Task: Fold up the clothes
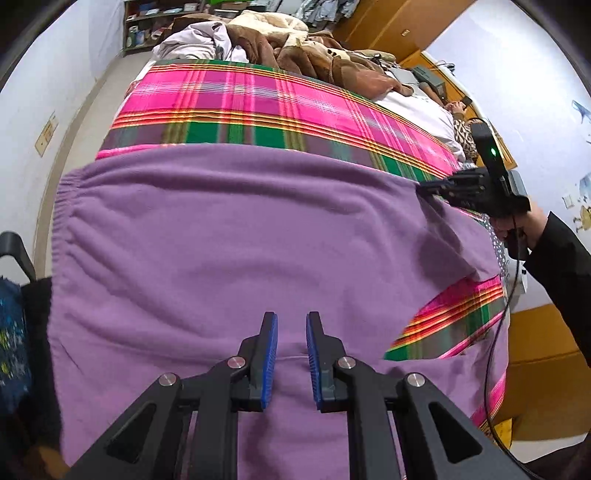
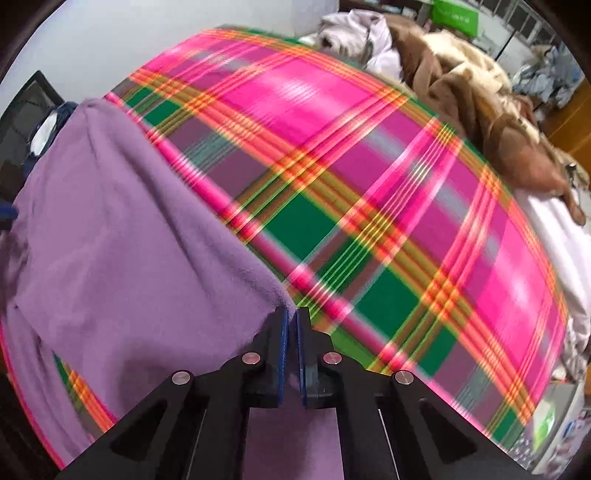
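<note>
One purple garment point(image 1: 221, 240) covers the plaid sheet point(image 1: 258, 107); right gripper point(image 2: 291, 317) pinches its edge, left gripper point(image 1: 291, 325) hovers above, jaws apart.

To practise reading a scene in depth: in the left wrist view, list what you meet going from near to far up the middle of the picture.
Left tool, open → purple garment → pink and green plaid cloth → brown blanket in the heap of bedding → shelves at the far wall.
</note>
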Demonstrator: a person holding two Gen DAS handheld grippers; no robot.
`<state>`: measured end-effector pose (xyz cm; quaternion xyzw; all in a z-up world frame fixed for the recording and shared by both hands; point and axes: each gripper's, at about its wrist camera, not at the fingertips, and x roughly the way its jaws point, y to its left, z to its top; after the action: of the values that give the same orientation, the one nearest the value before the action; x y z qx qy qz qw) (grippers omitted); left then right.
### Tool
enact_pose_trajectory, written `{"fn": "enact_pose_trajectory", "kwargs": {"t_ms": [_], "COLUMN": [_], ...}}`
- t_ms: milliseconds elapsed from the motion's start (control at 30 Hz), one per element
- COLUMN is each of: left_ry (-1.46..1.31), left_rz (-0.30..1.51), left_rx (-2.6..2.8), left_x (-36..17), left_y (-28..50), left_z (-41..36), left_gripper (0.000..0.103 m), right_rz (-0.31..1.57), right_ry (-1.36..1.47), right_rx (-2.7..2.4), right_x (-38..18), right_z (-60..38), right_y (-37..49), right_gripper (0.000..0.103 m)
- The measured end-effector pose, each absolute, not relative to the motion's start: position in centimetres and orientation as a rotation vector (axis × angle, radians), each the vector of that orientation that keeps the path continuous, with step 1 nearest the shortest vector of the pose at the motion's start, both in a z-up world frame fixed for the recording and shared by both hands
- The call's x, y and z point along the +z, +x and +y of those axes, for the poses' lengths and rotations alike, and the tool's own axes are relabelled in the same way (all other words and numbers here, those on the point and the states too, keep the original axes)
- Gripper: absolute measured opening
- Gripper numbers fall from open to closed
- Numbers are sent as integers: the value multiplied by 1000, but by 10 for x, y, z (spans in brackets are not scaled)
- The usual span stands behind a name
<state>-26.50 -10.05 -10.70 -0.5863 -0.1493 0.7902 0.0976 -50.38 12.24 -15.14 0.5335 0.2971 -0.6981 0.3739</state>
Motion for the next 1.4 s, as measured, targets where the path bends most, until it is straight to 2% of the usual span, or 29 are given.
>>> {"fn": "enact_pose_trajectory", "kwargs": {"t_ms": [100, 167, 233, 333, 733, 833, 900, 967, 1000, 1100, 1300, 1367, 1400], "left_ry": [-1760, -1763, -1753, -1746, -1787, -1799, -1814, -1825, -1829, -1838, -1857, -1851, -1848], "left_rz": [-435, -424, -405, -379, -291, -299, -307, -312, -314, -308, -267, -259, -255], "left_rx": [2351, 2351, 2348, 2335, 2234, 2230, 2230, 2232, 2233, 2233, 2223, 2218, 2215], "left_x": [-103, -97, -91, -85, -95, -97, -98, -98, -99, -98, -96, -95, -94], "left_y": [-266, -267, -268, -272, -283, -283, -283, -282, -282, -283, -288, -290, -291], "left_z": [-80, -63, -49, -27, 58, 66, 70, 72, 73, 76, 82, 86, 87], "left_gripper": [15, 15, 15, 15, 15, 15, 15, 15, 15, 15, 15, 15, 15], "right_rz": [717, 685, 635, 599, 556, 640, 671, 675, 687, 737, 650, 603, 580], "right_ry": [1379, 1408, 1379, 1385, 1514, 1473, 1465, 1475, 1470, 1430, 1424, 1448, 1459], "right_rx": [-1850, -1859, -1877, -1889, -1902, -1822, -1793, -1770, -1761, -1783, -1930, -1930, -1930], "right_x": [-152, -152, -141, -138, -152, -153, -153, -152, -151, -146, -133, -133, -133], "right_z": [128, 133, 151, 189, 343, 341, 338, 336, 334, 329, 336, 352, 359], "right_y": [-518, -522, -518, -515, -512, -499, -498, -499, -498, -498, -524, -529, -531], "right_gripper": [7, 13, 23, 27, 33, 36, 33, 9, 5, 3, 5, 12, 24]}}
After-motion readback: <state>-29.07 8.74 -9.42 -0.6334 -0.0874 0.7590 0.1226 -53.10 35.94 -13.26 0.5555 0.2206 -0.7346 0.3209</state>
